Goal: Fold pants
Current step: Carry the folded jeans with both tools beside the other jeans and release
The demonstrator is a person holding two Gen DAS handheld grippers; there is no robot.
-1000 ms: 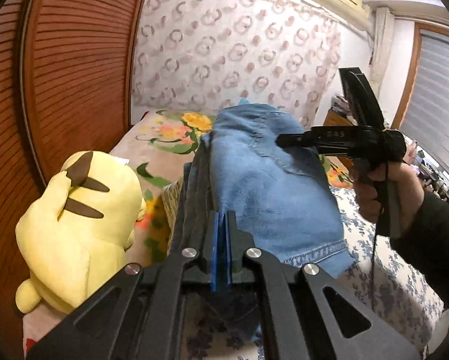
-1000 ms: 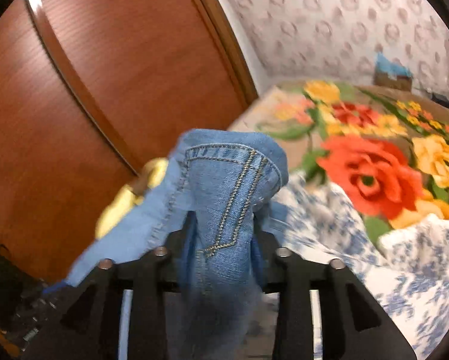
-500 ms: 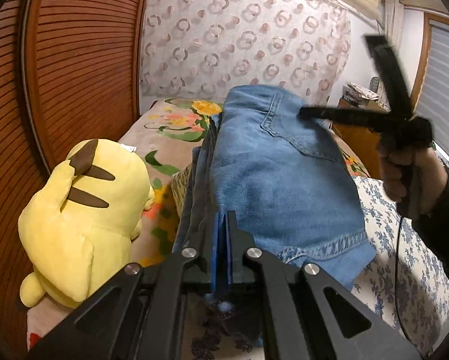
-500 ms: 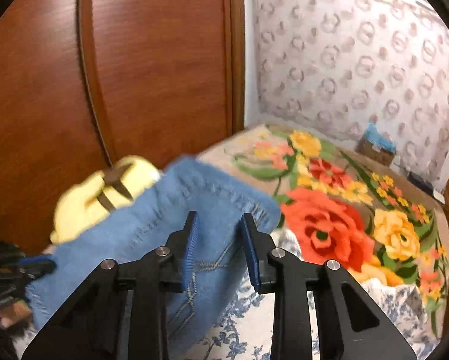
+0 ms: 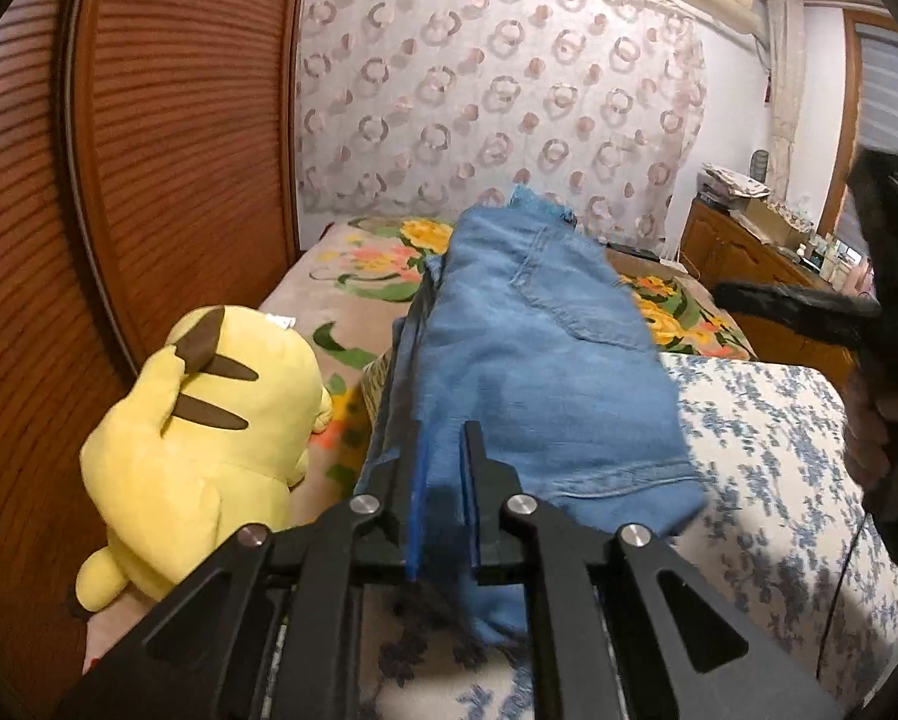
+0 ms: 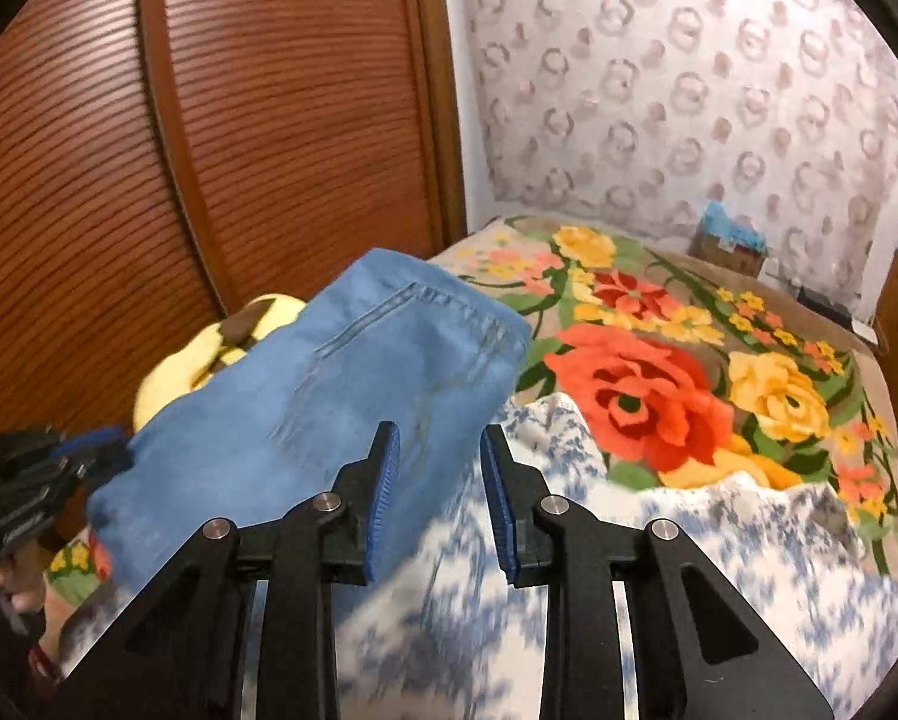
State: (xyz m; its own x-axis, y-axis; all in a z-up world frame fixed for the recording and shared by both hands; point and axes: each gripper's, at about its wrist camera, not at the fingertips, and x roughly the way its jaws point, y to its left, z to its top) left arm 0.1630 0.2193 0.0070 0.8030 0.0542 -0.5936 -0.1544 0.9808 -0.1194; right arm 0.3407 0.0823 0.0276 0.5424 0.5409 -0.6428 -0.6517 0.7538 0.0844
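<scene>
Folded blue denim pants (image 5: 538, 360) lie lengthwise on the bed, back pocket up. My left gripper (image 5: 443, 438) is at their near edge; its jaws are opening, a narrow gap shows, and denim still sits loosely between the pads. In the right wrist view the pants (image 6: 341, 396) lie left of centre. My right gripper (image 6: 440, 438) hovers open over their right edge with nothing between its fingers. It shows blurred at the far right (image 5: 742, 294) of the left wrist view. The left gripper (image 6: 89, 444) is at that view's left edge.
A yellow plush toy (image 5: 209, 432) lies left of the pants against the slatted wooden door (image 5: 149, 180). A blue-flowered white quilt (image 5: 766, 450) covers the near bed, a bright rose blanket (image 6: 658, 384) the far part. A wooden dresser (image 5: 748, 252) stands at the right.
The right gripper let go of the denim and drew back to the right, away from the pants. The pants dropped flat on the bed. The left jaws parted slightly.
</scene>
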